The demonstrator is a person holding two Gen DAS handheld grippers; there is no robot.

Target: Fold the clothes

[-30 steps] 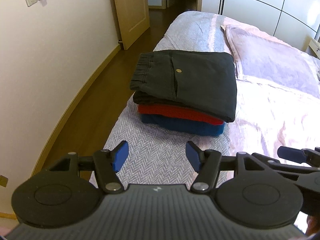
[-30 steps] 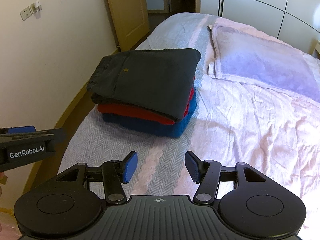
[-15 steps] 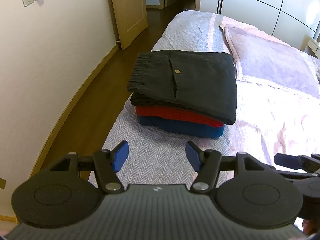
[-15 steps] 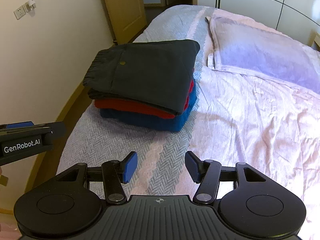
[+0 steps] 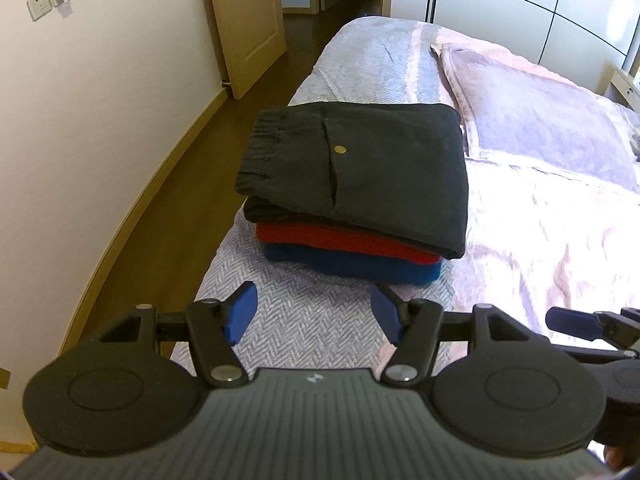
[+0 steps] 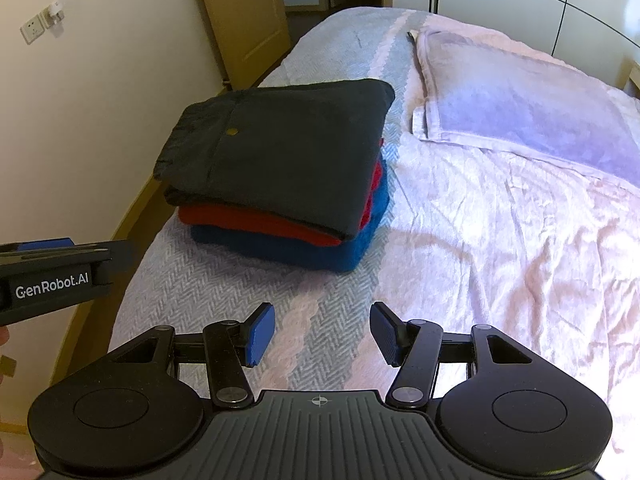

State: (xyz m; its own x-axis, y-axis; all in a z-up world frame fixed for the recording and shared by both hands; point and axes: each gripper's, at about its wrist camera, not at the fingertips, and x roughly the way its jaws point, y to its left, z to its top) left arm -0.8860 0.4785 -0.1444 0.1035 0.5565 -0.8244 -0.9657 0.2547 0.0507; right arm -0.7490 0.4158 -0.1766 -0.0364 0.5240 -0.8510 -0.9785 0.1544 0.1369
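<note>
A neat stack of folded clothes sits near the bed's left edge. Black trousers (image 5: 372, 168) (image 6: 288, 152) with a brass button lie on top, a red garment (image 5: 340, 240) (image 6: 256, 222) under them, a blue one (image 5: 352, 266) (image 6: 280, 248) at the bottom. My left gripper (image 5: 314, 314) hovers open over the herringbone bedspread just short of the stack, nothing between its blue pads. My right gripper (image 6: 322, 338) is open too, empty, a little nearer and to the right of the stack. Each gripper shows at the edge of the other's view.
The bed (image 6: 500, 240) carries a pale pink sheet and a pillow (image 6: 520, 108) at the far right. A wall (image 5: 80, 140) and a strip of wooden floor (image 5: 168, 216) run along the left; a door (image 5: 244, 20) stands open beyond. White wardrobe panels line the back.
Both grippers have drifted slightly towards the stack, which now looks a bit larger and lower in both views. Their jaws have kept the same width.
</note>
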